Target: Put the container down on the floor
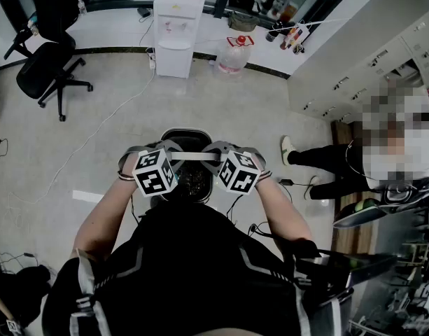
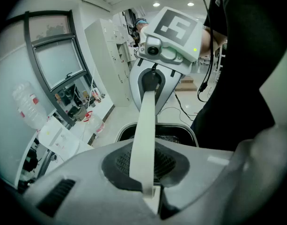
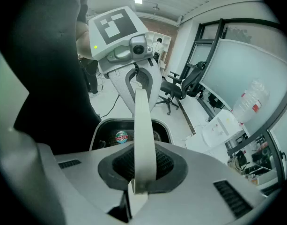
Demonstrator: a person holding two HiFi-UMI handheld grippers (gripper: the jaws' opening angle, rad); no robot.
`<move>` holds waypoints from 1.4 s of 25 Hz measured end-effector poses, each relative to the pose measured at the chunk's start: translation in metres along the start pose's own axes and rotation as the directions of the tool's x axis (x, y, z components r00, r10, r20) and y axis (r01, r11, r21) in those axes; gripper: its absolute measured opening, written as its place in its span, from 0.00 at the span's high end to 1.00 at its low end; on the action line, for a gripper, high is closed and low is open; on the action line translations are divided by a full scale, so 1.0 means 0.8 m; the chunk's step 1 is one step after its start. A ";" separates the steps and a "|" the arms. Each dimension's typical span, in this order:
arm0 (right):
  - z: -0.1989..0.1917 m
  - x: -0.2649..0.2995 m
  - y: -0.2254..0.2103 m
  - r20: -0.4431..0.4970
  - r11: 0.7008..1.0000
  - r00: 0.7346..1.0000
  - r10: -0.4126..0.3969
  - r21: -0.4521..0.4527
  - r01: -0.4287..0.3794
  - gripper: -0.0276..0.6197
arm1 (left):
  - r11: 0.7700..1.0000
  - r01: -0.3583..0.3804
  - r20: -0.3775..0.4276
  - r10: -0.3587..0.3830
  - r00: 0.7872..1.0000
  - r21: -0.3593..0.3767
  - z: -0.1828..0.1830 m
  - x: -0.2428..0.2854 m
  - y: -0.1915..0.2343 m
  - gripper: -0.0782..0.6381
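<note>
A dark container (image 1: 187, 180) with a grey rim hangs in front of me by its white strap handle (image 1: 194, 157). In the head view my left gripper (image 1: 176, 155) and right gripper (image 1: 211, 157) face each other, each shut on one end of that handle. In the left gripper view the handle (image 2: 146, 139) runs from my left gripper (image 2: 151, 182) up to the right one, with the container rim (image 2: 155, 126) below. The right gripper view mirrors this: the handle (image 3: 142, 135) leaves my right gripper (image 3: 137, 175) above the container (image 3: 127, 136). Whether the container's bottom touches the floor is hidden.
A white water dispenser (image 1: 178, 30) and a water jug (image 1: 235, 54) stand by the far wall. A black office chair (image 1: 50, 65) is at the far left. Another person's legs (image 1: 326, 161) and cabinets (image 1: 368, 72) are on the right. Cables lie on the floor.
</note>
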State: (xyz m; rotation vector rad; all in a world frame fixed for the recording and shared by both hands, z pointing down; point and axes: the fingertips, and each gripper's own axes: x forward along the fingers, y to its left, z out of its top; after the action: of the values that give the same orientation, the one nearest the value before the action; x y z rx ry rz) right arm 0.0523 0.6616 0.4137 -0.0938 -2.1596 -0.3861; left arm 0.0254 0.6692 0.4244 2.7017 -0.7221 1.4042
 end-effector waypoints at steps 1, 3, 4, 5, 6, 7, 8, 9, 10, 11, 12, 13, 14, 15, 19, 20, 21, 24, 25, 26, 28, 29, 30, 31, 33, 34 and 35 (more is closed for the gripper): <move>0.000 0.001 0.000 -0.002 1.000 1.000 0.001 -0.001 -0.001 0.90 | 1.000 -0.002 0.000 0.002 1.000 -0.001 -0.001 0.000 0.000 0.85; 0.000 0.003 0.001 -0.006 1.000 1.000 0.004 -0.003 -0.004 0.90 | 1.000 -0.005 0.001 0.005 1.000 -0.003 -0.003 0.001 0.000 0.85; 0.001 0.004 0.001 -0.008 1.000 1.000 0.005 -0.005 -0.005 0.90 | 1.000 -0.006 0.001 0.006 1.000 -0.004 -0.004 0.001 0.000 0.85; 0.001 0.006 0.001 -0.008 1.000 1.000 0.005 -0.007 -0.005 0.90 | 1.000 -0.005 0.001 0.005 1.000 -0.005 -0.006 0.001 0.000 0.85; 0.002 0.007 0.002 -0.007 1.000 1.000 0.005 -0.009 -0.005 0.90 | 1.000 -0.004 0.000 0.004 1.000 -0.006 -0.007 0.000 0.000 0.85; 0.003 0.008 0.002 -0.005 1.000 1.000 0.005 -0.009 -0.005 0.90 | 1.000 -0.001 -0.002 0.001 1.000 -0.007 -0.009 -0.001 0.000 0.85; 0.004 0.008 0.001 -0.002 1.000 1.000 0.004 -0.008 -0.004 0.90 | 1.000 0.001 -0.003 -0.001 1.000 -0.007 -0.009 -0.001 0.000 0.85; 0.004 0.008 0.001 -0.001 1.000 1.000 0.004 -0.006 -0.004 0.90 | 1.000 0.002 -0.003 -0.002 1.000 -0.006 -0.009 -0.001 0.001 0.85; 0.004 0.007 0.001 -0.001 1.000 1.000 0.004 -0.004 -0.004 0.90 | 1.000 0.003 -0.003 -0.003 1.000 -0.006 -0.008 -0.002 0.001 0.85; 0.005 0.007 0.001 -0.002 1.000 1.000 0.004 -0.003 -0.004 0.90 | 1.000 0.003 -0.002 -0.003 1.000 -0.006 -0.008 -0.002 0.001 0.85; 0.006 0.007 0.001 -0.001 1.000 1.000 0.003 -0.001 -0.003 0.90 | 1.000 0.002 -0.002 -0.002 1.000 -0.006 -0.009 -0.003 0.001 0.85; 0.007 0.008 0.001 0.001 1.000 1.000 0.001 0.001 -0.001 0.90 | 1.000 0.001 -0.001 -0.001 1.000 -0.007 -0.010 -0.004 0.001 0.85; 0.009 0.009 0.001 0.004 1.000 1.000 0.000 0.005 0.000 0.90 | 1.000 0.000 -0.001 0.000 1.000 -0.008 -0.012 -0.005 0.001 0.85; 0.010 0.011 0.002 0.006 1.000 1.000 0.000 0.008 0.000 0.90 | 1.000 -0.001 -0.002 0.001 1.000 -0.008 -0.013 -0.005 0.001 0.85; 0.017 0.017 0.002 0.008 1.000 1.000 0.003 0.023 -0.003 0.90 | 1.000 -0.002 -0.002 0.002 1.000 -0.004 -0.021 -0.009 0.003 0.85; 0.019 0.019 0.001 0.006 1.000 1.000 0.000 0.026 0.000 0.90 | 1.000 -0.002 -0.001 0.002 1.000 0.000 -0.024 -0.011 0.005 0.85; 0.023 0.021 0.001 0.003 1.000 1.000 -0.005 0.028 0.005 0.90 | 1.000 -0.002 0.001 0.002 1.000 0.005 -0.027 -0.013 0.007 0.85; 0.034 0.033 -0.002 -0.005 0.999 1.000 -0.016 0.034 0.016 0.90 | 1.000 -0.002 0.011 0.001 1.000 0.018 -0.041 -0.019 0.014 0.85; 0.039 0.036 -0.004 -0.009 0.999 1.000 -0.018 0.037 0.019 0.90 | 1.000 -0.001 0.015 0.001 1.000 0.022 -0.045 -0.022 0.017 0.85; 0.043 0.039 -0.005 -0.015 0.999 1.000 -0.021 0.039 0.021 0.90 | 1.000 0.000 0.019 0.000 1.000 0.027 -0.048 -0.025 0.020 0.85; 0.050 0.043 -0.009 -0.029 0.999 0.999 -0.027 0.044 0.028 0.90 | 0.999 0.003 0.029 -0.004 1.000 0.037 -0.054 -0.029 0.025 0.85; 0.053 0.046 -0.010 -0.034 0.998 0.999 -0.031 0.046 0.032 0.90 | 0.999 0.004 0.036 -0.006 0.999 0.041 -0.057 -0.031 0.027 0.85; 0.056 0.049 -0.011 -0.039 0.998 0.999 -0.036 0.049 0.038 0.90 | 0.999 0.005 0.041 -0.007 0.999 0.045 -0.061 -0.032 0.030 0.85; 0.058 0.053 -0.013 -0.044 0.998 0.998 -0.042 0.051 0.044 0.90 | 0.999 0.005 0.046 -0.007 0.999 0.051 -0.065 -0.033 0.033 0.85; 0.063 0.062 -0.018 -0.055 0.997 0.997 -0.056 0.051 0.059 0.90 | 0.998 0.004 0.049 -0.006 0.999 0.059 -0.073 -0.034 0.040 0.85; 0.064 0.065 -0.022 -0.059 0.997 0.996 -0.062 0.049 0.065 0.90 | 0.998 0.002 0.048 -0.005 0.999 0.062 -0.075 -0.035 0.044 0.85; 0.066 0.067 -0.025 -0.060 0.996 0.996 -0.067 0.048 0.070 0.90 | 0.998 0.000 0.047 -0.003 0.999 0.064 -0.077 -0.036 0.049 0.85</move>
State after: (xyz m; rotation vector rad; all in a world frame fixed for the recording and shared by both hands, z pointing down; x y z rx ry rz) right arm -0.0245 0.6545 0.4241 0.0197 -2.1170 -0.3697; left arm -0.0518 0.6588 0.4312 2.7922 -0.6898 1.3916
